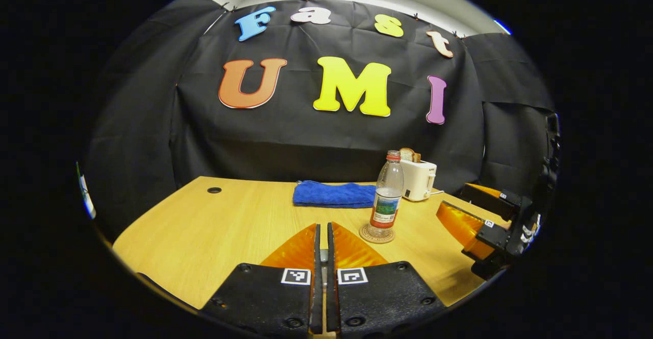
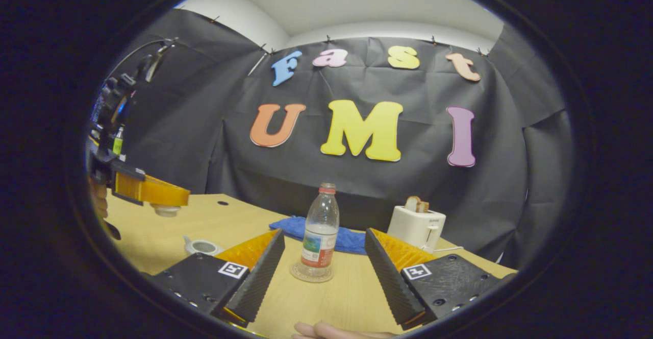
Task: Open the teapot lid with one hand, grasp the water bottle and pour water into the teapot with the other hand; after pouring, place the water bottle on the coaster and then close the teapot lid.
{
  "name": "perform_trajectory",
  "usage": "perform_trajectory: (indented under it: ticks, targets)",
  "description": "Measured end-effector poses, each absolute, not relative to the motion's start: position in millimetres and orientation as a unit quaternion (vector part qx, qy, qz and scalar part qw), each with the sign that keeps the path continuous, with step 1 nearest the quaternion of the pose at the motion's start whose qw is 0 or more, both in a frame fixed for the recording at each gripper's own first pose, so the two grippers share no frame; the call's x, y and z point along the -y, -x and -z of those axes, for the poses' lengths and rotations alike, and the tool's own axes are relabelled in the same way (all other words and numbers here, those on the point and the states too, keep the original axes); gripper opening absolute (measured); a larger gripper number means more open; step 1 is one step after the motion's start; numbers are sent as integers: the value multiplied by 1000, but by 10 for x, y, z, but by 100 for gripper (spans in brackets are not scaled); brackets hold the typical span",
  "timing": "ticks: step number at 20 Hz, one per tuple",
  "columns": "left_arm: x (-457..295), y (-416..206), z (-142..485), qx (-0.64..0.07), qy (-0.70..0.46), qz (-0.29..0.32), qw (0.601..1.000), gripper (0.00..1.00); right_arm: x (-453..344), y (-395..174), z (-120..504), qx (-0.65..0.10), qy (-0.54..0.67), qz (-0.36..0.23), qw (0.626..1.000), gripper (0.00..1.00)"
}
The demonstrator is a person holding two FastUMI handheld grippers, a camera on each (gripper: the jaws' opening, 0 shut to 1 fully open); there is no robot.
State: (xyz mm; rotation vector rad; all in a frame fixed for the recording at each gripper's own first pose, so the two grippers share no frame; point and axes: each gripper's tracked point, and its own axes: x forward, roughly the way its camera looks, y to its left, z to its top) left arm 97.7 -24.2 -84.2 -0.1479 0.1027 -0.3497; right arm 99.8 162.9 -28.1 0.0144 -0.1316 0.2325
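A clear water bottle (image 2: 320, 232) with a red cap stands upright on a round coaster (image 2: 311, 273), a little ahead of my right gripper (image 2: 324, 233), which is open and touches nothing. In the left gripper view the bottle (image 1: 387, 196) and coaster (image 1: 376, 234) sit right of centre, and the right gripper (image 1: 454, 198) hangs apart from them at the right. My left gripper (image 1: 322, 225) is shut. In the right gripper view it (image 2: 153, 191) hovers at the far left with the small teapot lid (image 2: 166, 210) pinched beneath it. The open teapot (image 2: 202, 247) stands below, partly hidden by a finger.
A white toaster (image 1: 418, 178) with bread in its slot stands at the back right of the wooden table (image 1: 204, 226), beside a folded blue towel (image 1: 334, 194). A cable hole (image 1: 214, 190) lies at the back left. A person's fingers (image 2: 326, 330) show at the bottom edge.
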Motion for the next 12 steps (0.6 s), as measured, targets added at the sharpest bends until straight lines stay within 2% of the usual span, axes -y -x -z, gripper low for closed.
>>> perform_trajectory:
  ticks: [2, 3, 8, 12]
  targets:
    - [331, -1029, 923, -54, 91, 178, 978, 5, -1637, -909, 399, 60, 0, -121, 991, 95]
    - [346, -1059, 943, -54, 102, 177, 977, 5, -1629, -870, 426, 59, 3, -121, 991, 98]
    - [398, -1171, 1069, -60, 146, 179, 971, 5, -1503, -716, 546, 52, -23, -122, 991, 98]
    - [458, -1228, 1196, -69, 130, 172, 974, 5, -1275, -686, 679, 42, -44, -112, 992, 95]
